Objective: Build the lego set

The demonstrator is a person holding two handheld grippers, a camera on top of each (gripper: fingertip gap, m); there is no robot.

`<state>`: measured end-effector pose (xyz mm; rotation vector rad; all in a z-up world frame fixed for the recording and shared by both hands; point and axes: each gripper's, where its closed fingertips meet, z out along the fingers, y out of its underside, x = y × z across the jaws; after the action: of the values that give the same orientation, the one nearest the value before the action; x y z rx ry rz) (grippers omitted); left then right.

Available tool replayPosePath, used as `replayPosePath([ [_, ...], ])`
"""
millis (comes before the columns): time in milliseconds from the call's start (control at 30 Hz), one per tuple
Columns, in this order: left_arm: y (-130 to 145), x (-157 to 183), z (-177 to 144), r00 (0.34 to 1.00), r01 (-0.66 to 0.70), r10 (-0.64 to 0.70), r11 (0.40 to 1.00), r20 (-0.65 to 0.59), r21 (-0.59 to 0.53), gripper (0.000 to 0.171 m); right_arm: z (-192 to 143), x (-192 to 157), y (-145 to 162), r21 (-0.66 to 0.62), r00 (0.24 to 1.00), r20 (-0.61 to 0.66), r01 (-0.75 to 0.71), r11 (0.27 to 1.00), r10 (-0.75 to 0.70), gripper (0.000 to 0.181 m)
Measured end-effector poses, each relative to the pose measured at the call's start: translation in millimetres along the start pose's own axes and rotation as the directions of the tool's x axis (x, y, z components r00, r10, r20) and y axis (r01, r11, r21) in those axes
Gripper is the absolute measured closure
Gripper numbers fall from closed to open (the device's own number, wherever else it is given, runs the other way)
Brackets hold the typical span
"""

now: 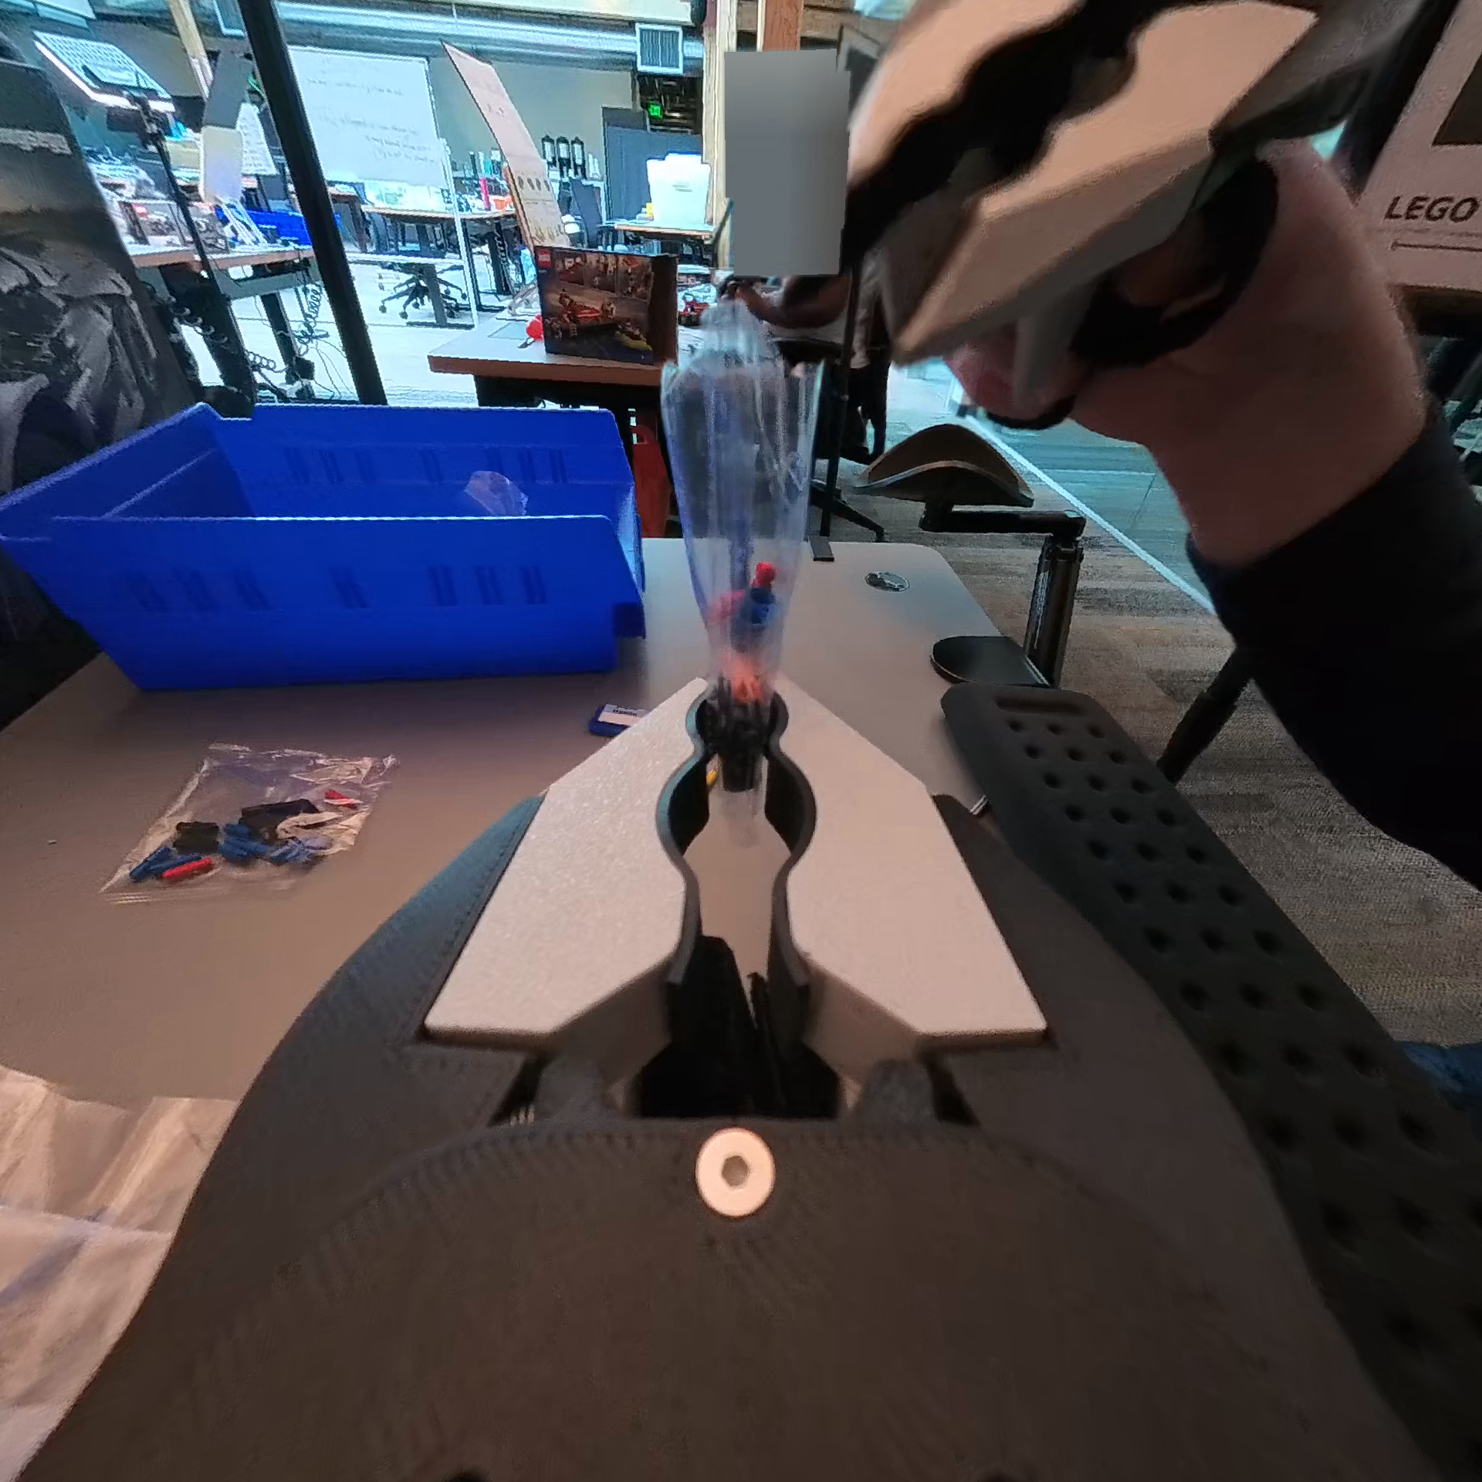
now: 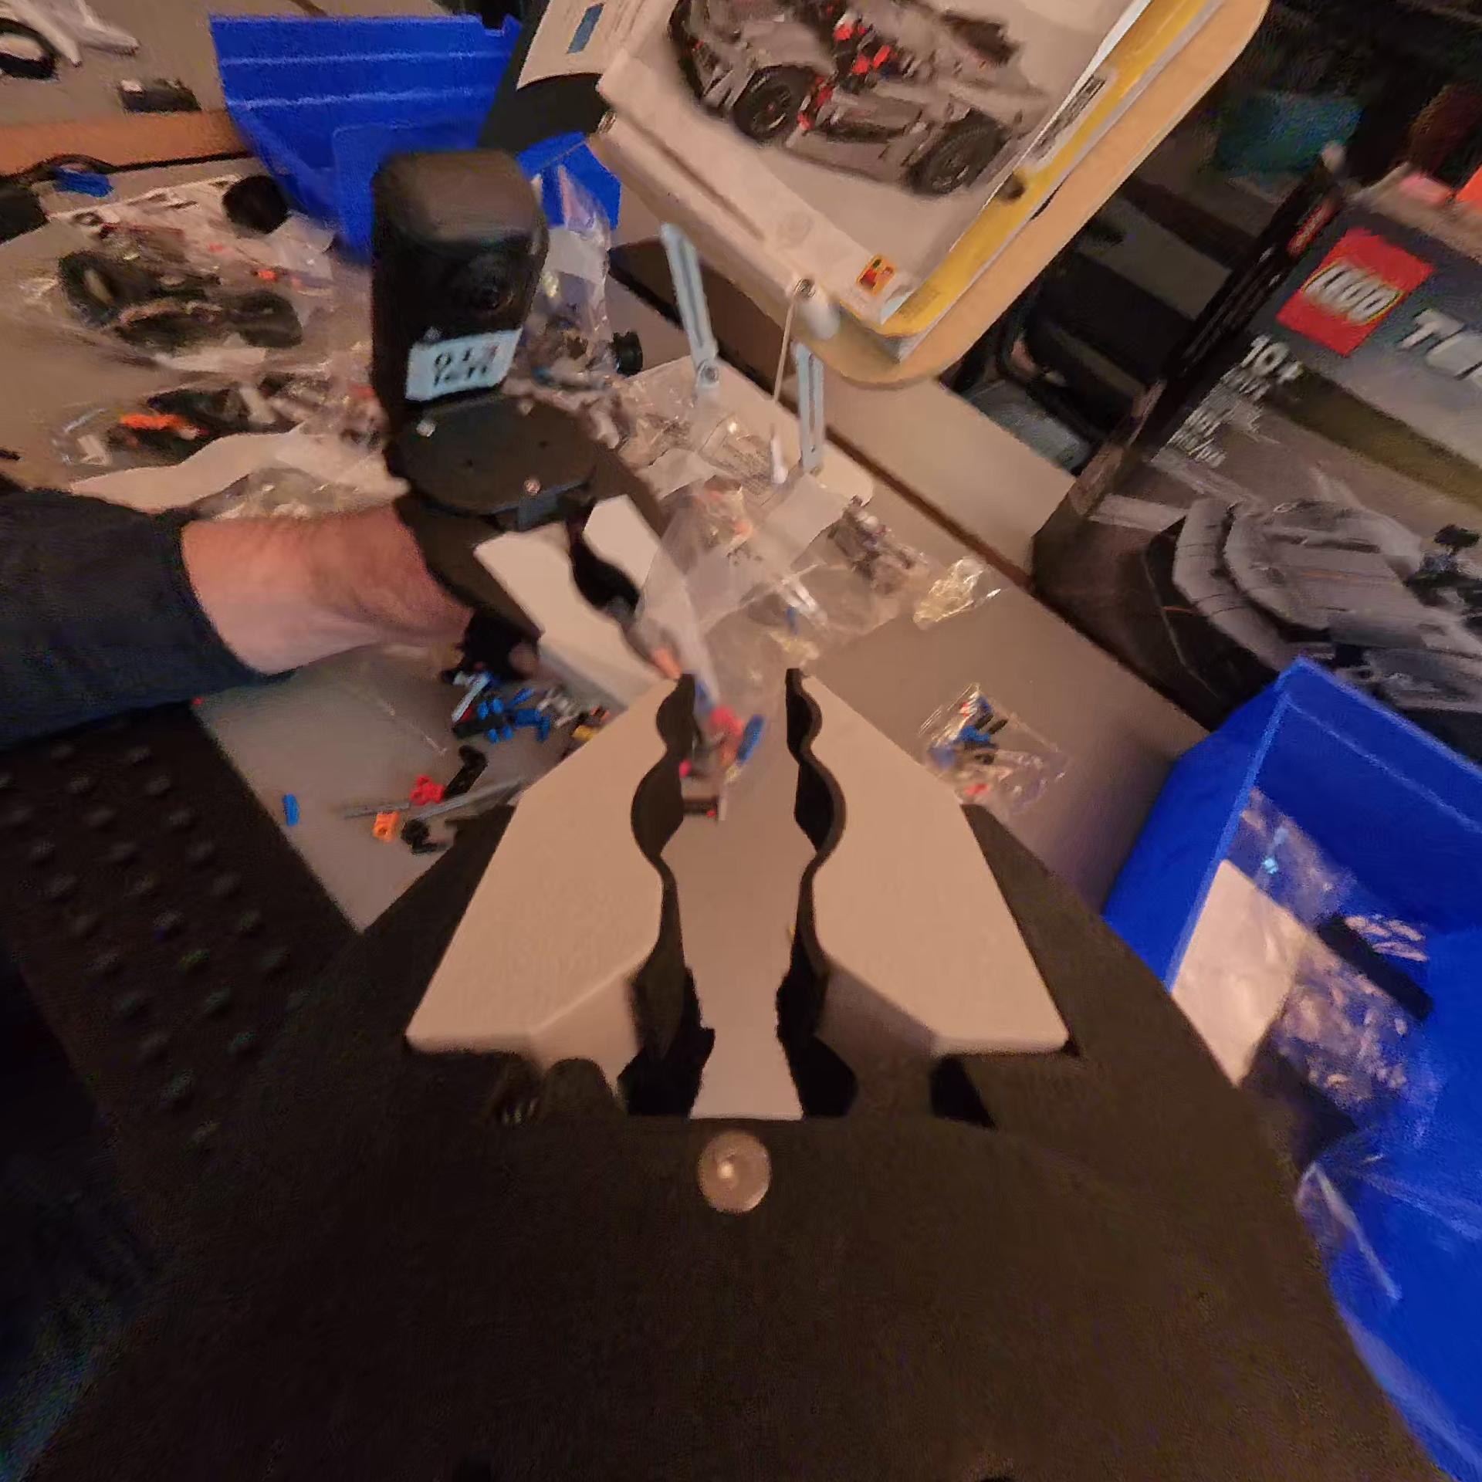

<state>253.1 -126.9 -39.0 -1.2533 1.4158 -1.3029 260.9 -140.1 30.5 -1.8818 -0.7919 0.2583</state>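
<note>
My left wrist view is bright, daylit from the windows ahead of the left gripper (image 1: 734, 726); the right gripper (image 1: 1066, 160) above it smears with motion blur. My right wrist view is dim and orange-tinted, soft throughout. Both bend hard at the edges, fisheye-style.

Blue bin (image 1: 337, 593) on grey table (image 1: 160, 946)

Left wrist view: one blue bin (image 1: 345, 553), two clear bags of parts, one flat on the table (image 1: 249, 826) and one held upright (image 1: 742, 513). Right wrist view: two blue bins (image 2: 1315, 866) (image 2: 361, 104), one boxed set (image 2: 1315, 449), one instruction booklet (image 2: 842, 120). Loose bags there were too jumbled to count.
</note>
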Motion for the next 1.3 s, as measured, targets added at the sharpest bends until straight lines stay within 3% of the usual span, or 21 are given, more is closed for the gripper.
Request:
replayPosePath([
  [133, -1.0, -2.8, -1.7, 1.000, 0.013, -0.013, 1.000, 0.006, 0.011, 0.166, 6.3, -39.5, 59.4, -0.182, 0.984, 0.171, -0.010, 0.983, 0.041, 0.158],
  [233, -0.8, -2.4, -1.4, 1.000, 0.013, -0.013, 1.000, 0.006, 0.011, 0.166, 24.0, -66.0, 110.9, -0.326, 0.969, 0.240, 0.027, 0.945, 0.055, 0.158],
  [400, 0.1, -2.6, -1.8, 1.000, 0.013, -0.013, 1.000, 0.009, 0.009, 0.166, 41.8, -100.7, 166.7, -0.469, 0.938, 0.335, 0.089, 0.879, 0.084, 0.156],
  [600, 1.4, -3.5, -0.9, 1.000, 0.015, -0.015, 1.000, 0.008, 0.005, 0.166, 46.7, -111.0, 185.1, -0.508, 0.921, 0.376, 0.109, 0.855, 0.106, 0.155],
  [733, 0.4, -3.4, -1.6, 1.000, 0.015, -0.015, 1.000, 0.009, 0.008, 0.166, 52.2, -112.5, 188.4, -0.501, 0.926, 0.368, 0.118, 0.857, 0.088, 0.170],
  [867, -0.6, -3.6, -2.3, 1.000, 0.016, -0.016, 1.000, 0.010, 0.012, 0.166, 49.8, -106.2, 189.4, -0.514, 0.935, 0.342, 0.100, 0.852, 0.097, 0.172],
  [967, -1.3, -2.8, -2.1, 1.000, 0.014, -0.014, 1.000, 0.008, 0.014, 0.166, 45.1, -94.5, 177.8, -0.489, 0.946, 0.312, 0.084, 0.868, 0.084, 0.171],
  [1033, -1.7, -2.5, -2.0, 1.000, 0.014, -0.014, 1.000, 0.007, 0.015, 0.166, 40.1, -74.7, 153.3, -0.433, 0.968, 0.247, 0.063, 0.899, 0.052, 0.171],
  [1167, -2.6, -1.9, -2.3, 1.000, 0.015, -0.016, 1.000, 0.005, 0.020, 0.166, 21.4, -27.9, 65.5, -0.190, 0.995, 0.095, 0.030, 0.981, -0.012, 0.171],
  [1300, -4.6, -1.7, -3.4, 1.000, 0.017, -0.018, 0.999, 0.002, 0.030, 0.166, 0.5, -4.6, -9.7, 0.011, 0.998, 0.035, 0.045, 0.999, -0.045, 0.171],
])
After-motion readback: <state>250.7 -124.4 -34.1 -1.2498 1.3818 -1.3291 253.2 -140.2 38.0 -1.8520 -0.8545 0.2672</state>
